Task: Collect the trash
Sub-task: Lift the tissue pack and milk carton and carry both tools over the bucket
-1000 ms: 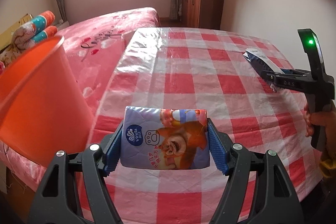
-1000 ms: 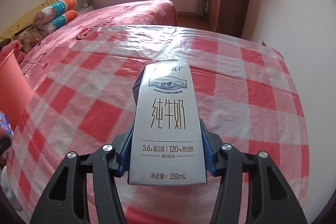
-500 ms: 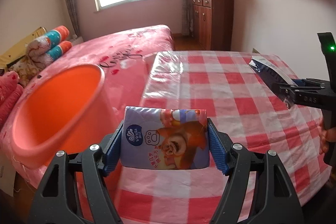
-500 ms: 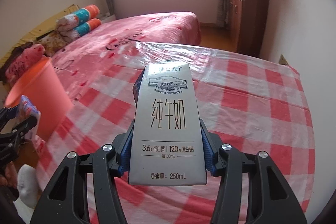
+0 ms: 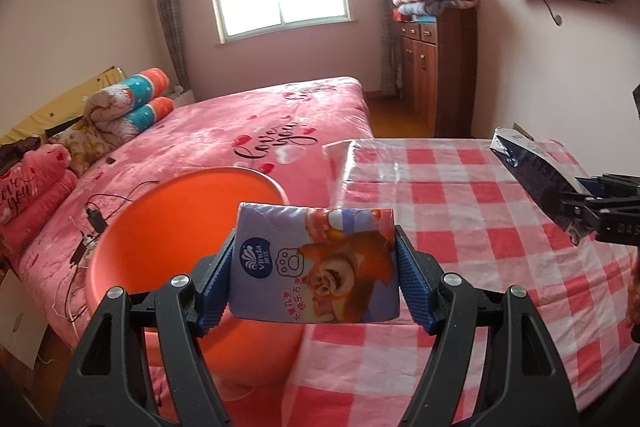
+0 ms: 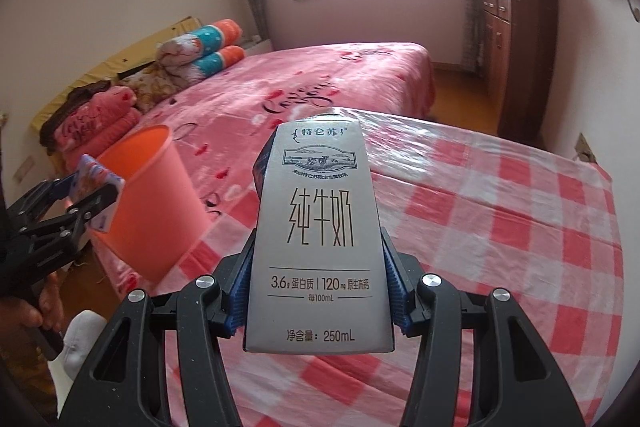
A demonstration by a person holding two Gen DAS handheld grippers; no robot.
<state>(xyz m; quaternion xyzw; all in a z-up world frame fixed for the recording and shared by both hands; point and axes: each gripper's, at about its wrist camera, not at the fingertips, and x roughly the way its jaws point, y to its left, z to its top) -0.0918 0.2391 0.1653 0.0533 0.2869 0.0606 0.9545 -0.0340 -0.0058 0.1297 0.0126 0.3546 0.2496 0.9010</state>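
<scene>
We see the left gripper (image 5: 314,285) clamped on a purple tissue pack (image 5: 316,267), its blue pads pressing both short ends, held in the air just in front of the orange bin (image 5: 168,227). The right gripper (image 6: 316,297) grips a grey milk carton (image 6: 318,227) upright by its 2 sides, above the bench (image 6: 520,227) with its red-checked cloth. The bin stands between the bench and the pink bed (image 5: 260,131).
</scene>
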